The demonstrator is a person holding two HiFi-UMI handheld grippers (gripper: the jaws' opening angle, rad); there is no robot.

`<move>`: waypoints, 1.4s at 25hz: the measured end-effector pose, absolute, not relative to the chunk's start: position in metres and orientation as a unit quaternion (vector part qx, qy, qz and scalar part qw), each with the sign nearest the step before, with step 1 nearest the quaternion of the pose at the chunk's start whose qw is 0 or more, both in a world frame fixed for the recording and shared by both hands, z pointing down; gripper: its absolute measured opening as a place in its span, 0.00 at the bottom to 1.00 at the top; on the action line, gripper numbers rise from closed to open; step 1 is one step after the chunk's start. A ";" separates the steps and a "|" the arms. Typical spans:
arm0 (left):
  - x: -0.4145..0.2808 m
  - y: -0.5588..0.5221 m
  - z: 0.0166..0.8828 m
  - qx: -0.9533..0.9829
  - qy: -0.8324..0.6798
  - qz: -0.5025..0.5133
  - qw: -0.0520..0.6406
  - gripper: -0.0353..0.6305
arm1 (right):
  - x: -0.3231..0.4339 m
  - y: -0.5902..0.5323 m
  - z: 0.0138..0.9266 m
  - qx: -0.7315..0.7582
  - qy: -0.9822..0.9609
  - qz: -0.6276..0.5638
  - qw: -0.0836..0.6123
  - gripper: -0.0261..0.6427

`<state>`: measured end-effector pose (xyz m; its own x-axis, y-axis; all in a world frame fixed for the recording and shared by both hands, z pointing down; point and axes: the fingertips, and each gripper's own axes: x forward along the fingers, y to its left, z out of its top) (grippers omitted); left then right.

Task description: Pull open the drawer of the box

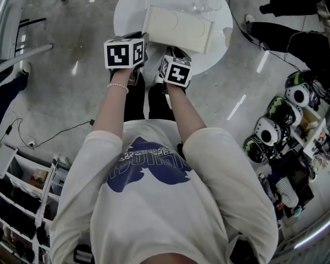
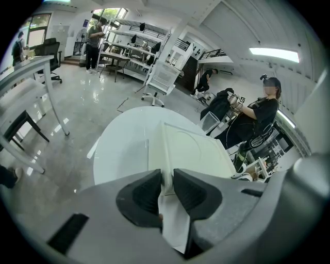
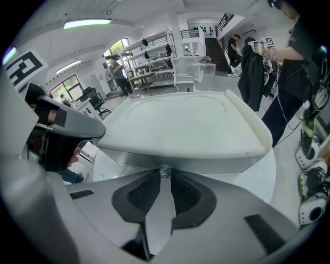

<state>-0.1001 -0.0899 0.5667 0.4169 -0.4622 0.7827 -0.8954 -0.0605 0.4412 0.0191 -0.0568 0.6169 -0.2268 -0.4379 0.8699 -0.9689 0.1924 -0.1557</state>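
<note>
A cream-white box (image 1: 178,28) lies on a round white table (image 1: 126,15). My left gripper (image 1: 142,42) is at the box's near left corner. In the left gripper view its jaws (image 2: 166,188) are shut on the box's thin side edge (image 2: 165,170), with the lid (image 2: 196,149) stretching away to the right. My right gripper (image 1: 172,52) is at the middle of the box's front face. Its pads (image 3: 165,179) pinch a small shiny drawer knob (image 3: 165,171) just under the overhanging lid (image 3: 180,124). The drawer front is mostly hidden behind the jaws.
A clear container (image 1: 206,5) stands on the table behind the box. Several helmets (image 1: 268,131) lie on the floor at the right. Shelving (image 1: 26,191) sits at lower left, beside a floor cable (image 1: 51,136). A seated person in black (image 2: 260,113) is beyond the table.
</note>
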 end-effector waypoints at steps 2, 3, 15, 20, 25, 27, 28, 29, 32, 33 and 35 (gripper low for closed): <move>-0.100 -0.089 0.566 0.692 -0.493 0.228 0.477 0.18 | 0.019 -0.056 0.617 0.512 -0.690 0.372 0.351 0.13; -0.100 -0.089 0.567 0.691 -0.494 0.228 0.476 0.18 | 0.019 -0.056 0.617 0.513 -0.691 0.372 0.349 0.13; -0.098 -0.089 0.571 0.684 -0.504 0.230 0.475 0.18 | 0.022 -0.042 0.620 0.513 -0.698 0.366 0.340 0.13; -0.097 -0.087 0.572 0.680 -0.510 0.223 0.477 0.18 | 0.024 -0.036 0.620 0.514 -0.698 0.367 0.337 0.13; -0.095 -0.089 0.573 0.679 -0.507 0.225 0.481 0.18 | 0.026 -0.031 0.621 0.514 -0.698 0.367 0.338 0.13; -0.096 -0.088 0.571 0.678 -0.507 0.224 0.482 0.18 | 0.026 -0.028 0.619 0.514 -0.698 0.367 0.338 0.13; -0.096 -0.088 0.570 0.678 -0.508 0.223 0.483 0.18 | 0.025 -0.026 0.617 0.514 -0.698 0.367 0.338 0.13; -0.097 -0.087 0.569 0.678 -0.508 0.223 0.482 0.18 | 0.025 -0.025 0.617 0.514 -0.698 0.366 0.338 0.13; -0.098 -0.088 0.568 0.679 -0.508 0.223 0.482 0.18 | 0.024 -0.022 0.616 0.514 -0.699 0.366 0.336 0.13; -0.098 -0.088 0.567 0.679 -0.507 0.222 0.482 0.18 | 0.023 -0.021 0.615 0.514 -0.699 0.366 0.336 0.13; -0.099 -0.088 0.566 0.678 -0.507 0.222 0.484 0.18 | 0.023 -0.019 0.614 0.515 -0.699 0.366 0.335 0.13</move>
<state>-0.0986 -0.0881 0.5660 0.3876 -0.4721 0.7918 -0.9023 -0.0185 0.4306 0.0232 -0.0192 0.6140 -0.2457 -0.4746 0.8452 -0.9650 0.2026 -0.1667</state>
